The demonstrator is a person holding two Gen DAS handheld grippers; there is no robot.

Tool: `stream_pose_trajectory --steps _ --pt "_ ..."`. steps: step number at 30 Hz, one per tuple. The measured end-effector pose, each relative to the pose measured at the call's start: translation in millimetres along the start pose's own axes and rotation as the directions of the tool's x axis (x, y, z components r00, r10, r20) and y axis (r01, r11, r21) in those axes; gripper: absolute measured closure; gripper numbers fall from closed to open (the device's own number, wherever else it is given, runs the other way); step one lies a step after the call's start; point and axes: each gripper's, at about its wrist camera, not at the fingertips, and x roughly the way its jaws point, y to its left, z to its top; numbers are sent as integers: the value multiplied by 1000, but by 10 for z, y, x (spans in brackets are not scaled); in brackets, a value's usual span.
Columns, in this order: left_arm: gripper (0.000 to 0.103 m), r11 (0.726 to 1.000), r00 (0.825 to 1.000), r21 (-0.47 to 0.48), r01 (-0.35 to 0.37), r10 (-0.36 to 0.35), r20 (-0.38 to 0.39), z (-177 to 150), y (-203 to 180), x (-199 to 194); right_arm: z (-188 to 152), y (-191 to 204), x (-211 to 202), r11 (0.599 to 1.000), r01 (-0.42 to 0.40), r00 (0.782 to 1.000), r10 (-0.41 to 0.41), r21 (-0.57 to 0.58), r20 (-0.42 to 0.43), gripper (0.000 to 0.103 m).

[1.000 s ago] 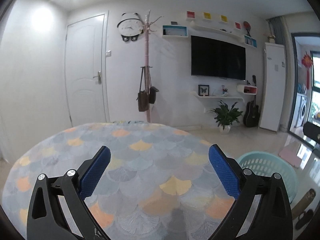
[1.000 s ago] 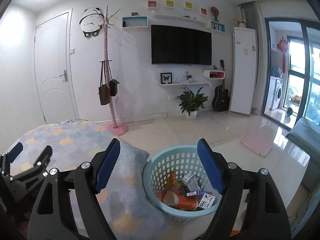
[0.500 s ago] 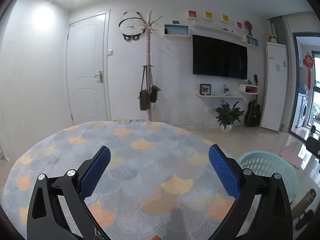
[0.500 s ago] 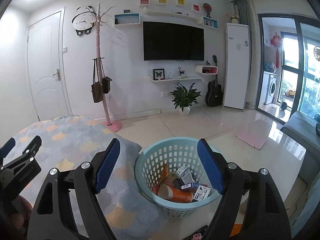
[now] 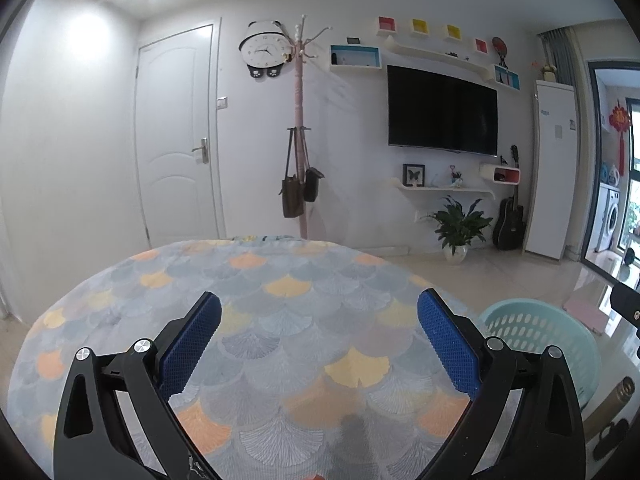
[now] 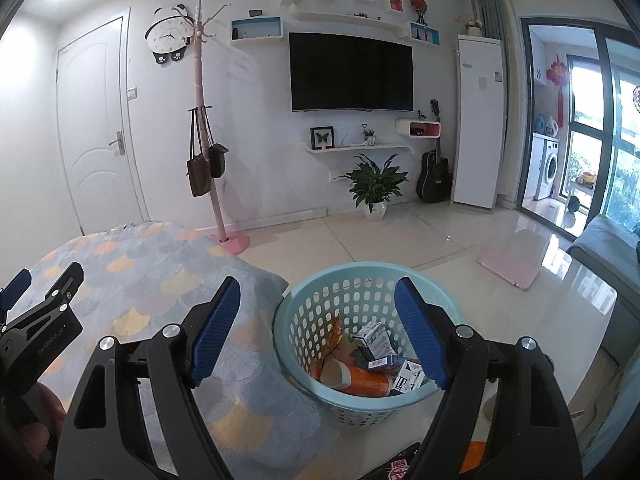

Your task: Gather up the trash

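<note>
Left wrist view: I'm seeing the left gripper hovering over the worktop, which is wearing a grey cloth with orange and yellow fan shapes. Jaws are sitting released, wide apart, nothing between the blue pads. The teal basket is showing at the right, just beside the worktop edge.

Right wrist view: I'm holding the right gripper above the basket, jaws also released and gripping nothing. The basket is standing on the tiled floor, touching or nearly touching the hanging cloth; can't tell which. The trash is lying inside it: an orange tube, small printed boxes, an orange wrapper. The left gripper is showing at the frame's left edge over the worktop.
</note>
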Motion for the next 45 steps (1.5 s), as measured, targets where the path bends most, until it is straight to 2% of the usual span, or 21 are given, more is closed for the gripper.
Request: stream_pose_trajectory --steps 45 --pt "7 1000 1000 8 -1 1 -6 -24 20 21 -68 27 26 1000 -14 1000 14 15 -8 27"
